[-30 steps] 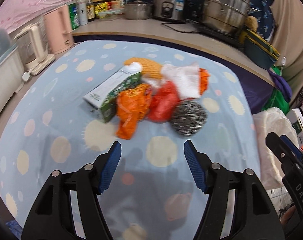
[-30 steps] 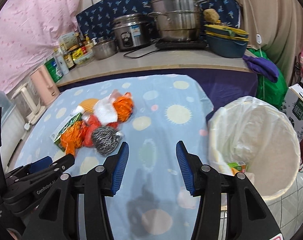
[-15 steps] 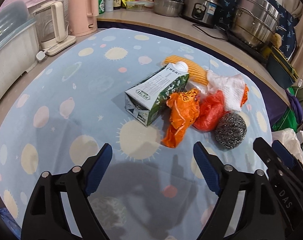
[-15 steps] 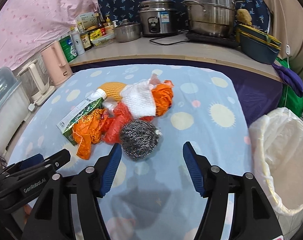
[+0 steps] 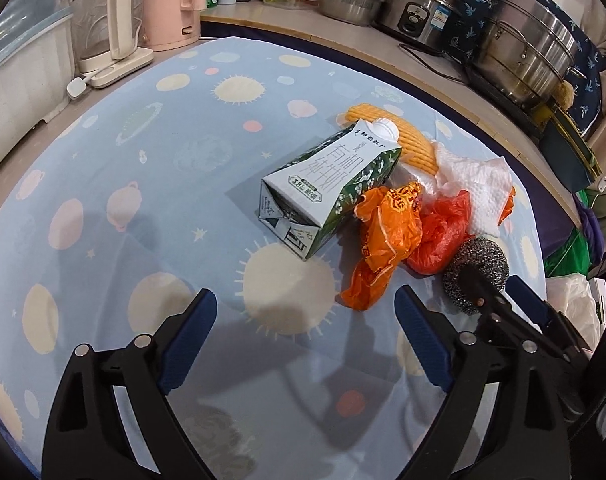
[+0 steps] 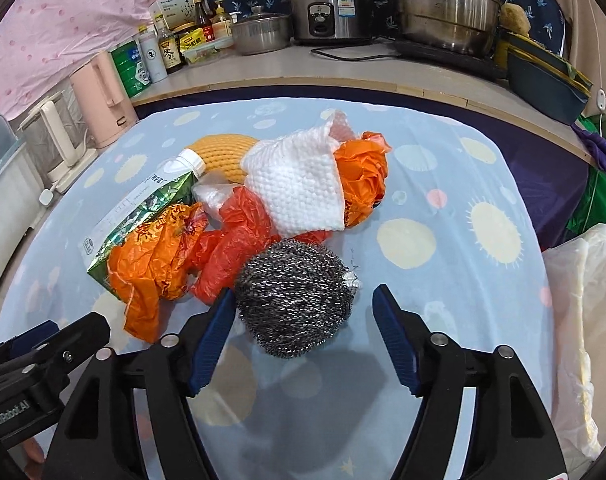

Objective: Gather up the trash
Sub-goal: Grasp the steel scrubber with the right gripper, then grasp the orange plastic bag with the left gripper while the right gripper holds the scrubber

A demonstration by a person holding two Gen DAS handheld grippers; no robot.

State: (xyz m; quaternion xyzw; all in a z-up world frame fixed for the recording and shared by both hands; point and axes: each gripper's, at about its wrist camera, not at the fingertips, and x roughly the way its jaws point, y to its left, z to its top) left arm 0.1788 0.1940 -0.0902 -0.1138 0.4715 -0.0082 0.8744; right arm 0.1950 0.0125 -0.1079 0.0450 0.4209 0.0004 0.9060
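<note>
We have brought our right tool (image 6: 303,320) in from beside the lined bin (image 6: 579,280); its wide-open jaws now straddle the steel scourer (image 6: 293,300), nearest item of the trash pile on the table (image 6: 443,168), gripping nothing. Our left tool (image 5: 303,332), equally open and empty, has advanced toward the milk carton (image 5: 327,184). Closing likely comes next.

1 milk carton (image 5: 330,188); 3 orange plastic bags (image 6: 155,256); 1 steel scourer (image 6: 295,300); 1 yellow sponge (image 6: 223,156); 1 paper towel (image 6: 299,188).

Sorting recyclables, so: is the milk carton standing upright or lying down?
Lying down. The milk carton rests on a long side on the tablecloth, its white cap pointing sideways toward the counter.
</note>
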